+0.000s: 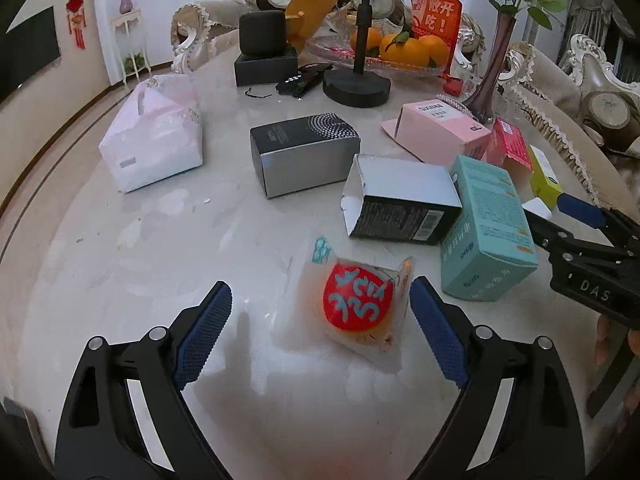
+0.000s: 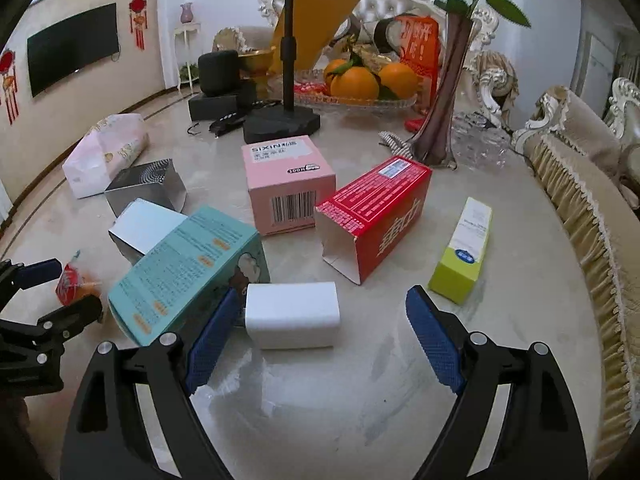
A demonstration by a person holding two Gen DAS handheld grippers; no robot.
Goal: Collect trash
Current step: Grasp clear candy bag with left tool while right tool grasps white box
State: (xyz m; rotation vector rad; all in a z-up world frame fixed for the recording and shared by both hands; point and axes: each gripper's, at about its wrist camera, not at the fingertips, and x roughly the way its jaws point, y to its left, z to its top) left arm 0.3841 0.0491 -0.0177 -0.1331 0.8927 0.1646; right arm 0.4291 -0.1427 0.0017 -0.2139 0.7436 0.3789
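Note:
Empty packages lie scattered on a marble table (image 1: 140,264). In the left wrist view my left gripper (image 1: 320,312) is open just above a clear snack wrapper with a red disc (image 1: 360,300), which lies between its blue pads, closer to the right one. In the right wrist view my right gripper (image 2: 320,320) is open around a small white box (image 2: 294,314); the left pad is close to it and the right pad stands well clear. A teal box (image 2: 188,272) lies just left of it, with a red box (image 2: 376,216), a pink box (image 2: 286,184) and a yellow-green box (image 2: 464,256) beyond.
Two silver-black boxes (image 1: 304,152) (image 1: 404,204) and a white plastic bag (image 1: 156,136) lie further back. A black stand base (image 1: 356,84), a fruit dish with oranges (image 1: 400,50), a dark vase (image 2: 444,92) and black cases (image 1: 264,52) crowd the far side. Sofas edge the right.

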